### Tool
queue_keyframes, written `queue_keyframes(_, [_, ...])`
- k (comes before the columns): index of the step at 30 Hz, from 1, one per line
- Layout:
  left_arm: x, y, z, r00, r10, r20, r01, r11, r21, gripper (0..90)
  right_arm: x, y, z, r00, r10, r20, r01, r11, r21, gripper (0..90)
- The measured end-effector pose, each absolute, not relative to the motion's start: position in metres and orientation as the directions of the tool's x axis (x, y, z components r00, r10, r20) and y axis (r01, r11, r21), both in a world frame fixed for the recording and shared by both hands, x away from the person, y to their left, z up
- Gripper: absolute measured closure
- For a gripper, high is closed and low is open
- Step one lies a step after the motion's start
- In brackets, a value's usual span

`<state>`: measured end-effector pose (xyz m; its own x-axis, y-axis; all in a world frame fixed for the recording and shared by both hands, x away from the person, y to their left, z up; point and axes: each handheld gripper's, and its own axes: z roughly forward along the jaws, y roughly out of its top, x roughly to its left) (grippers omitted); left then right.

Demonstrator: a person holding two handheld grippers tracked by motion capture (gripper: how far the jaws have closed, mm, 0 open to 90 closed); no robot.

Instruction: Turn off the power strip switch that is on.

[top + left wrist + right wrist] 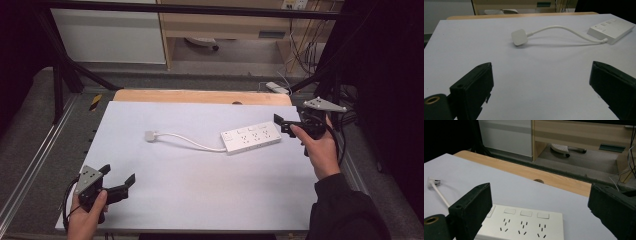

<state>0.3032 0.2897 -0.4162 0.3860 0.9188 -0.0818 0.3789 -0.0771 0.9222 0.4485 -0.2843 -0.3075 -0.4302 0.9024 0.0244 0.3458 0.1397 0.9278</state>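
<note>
A white power strip [251,137] lies on the white table sheet [200,200], right of the middle. Its white cable [192,141] curves left to a white plug [150,135]. My right gripper [283,121] hovers open at the strip's right end, and its own view looks down on the strip's sockets and switches [524,223] between the jaws. My left gripper [118,178] stands open near the front left corner, well short of the plug [519,37], with nothing between its jaws. The strip [611,27] appears at the far right of the left gripper view.
The sheet covers a wooden tabletop [200,96] whose back edge is bare, with a small round hole [538,180] in it. Beyond are a wooden shelf unit [225,25], a white cabinet [107,35] and loose cables [305,50]. Black frame bars [65,60] flank the table.
</note>
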Motion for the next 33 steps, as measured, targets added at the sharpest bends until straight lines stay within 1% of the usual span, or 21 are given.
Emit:
queue_keyframes(6, [0.303, 0.289, -0.416, 0.391, 0.917, -0.082, 0.377, -0.079, 0.923, 5.2, 0.458, -0.284, -0.306, -0.416, 0.909, 0.017, 0.349, 0.143, 0.926, 11.1])
queue_keyframes(10, [0.302, 0.289, -0.416, 0.392, 0.917, -0.080, 0.378, -0.081, 0.922, 5.2, 0.464, -0.283, -0.305, -0.411, 0.911, 0.021, 0.362, 0.142, 0.921, 18.5])
queue_keyframes(17, [0.302, 0.288, -0.416, 0.398, 0.914, -0.078, 0.373, -0.083, 0.924, 5.2, 0.476, -0.284, -0.307, -0.392, 0.920, 0.013, 0.359, 0.140, 0.923, 37.1])
queue_keyframes(23, [0.302, 0.287, -0.416, 0.403, 0.912, -0.075, 0.373, -0.089, 0.924, 5.2, 0.489, -0.286, -0.312, -0.366, 0.931, 0.018, 0.363, 0.125, 0.923, 50.9])
queue_keyframes(28, [0.302, 0.288, -0.415, 0.404, 0.912, -0.073, 0.373, -0.091, 0.923, 5.2, 0.497, -0.285, -0.318, -0.356, 0.935, 0.006, 0.365, 0.133, 0.921, 61.0])
queue_keyframes(33, [0.302, 0.288, -0.415, 0.406, 0.911, -0.072, 0.371, -0.092, 0.924, 5.2, 0.506, -0.282, -0.325, -0.356, 0.934, -0.015, 0.364, 0.153, 0.919, 74.1])
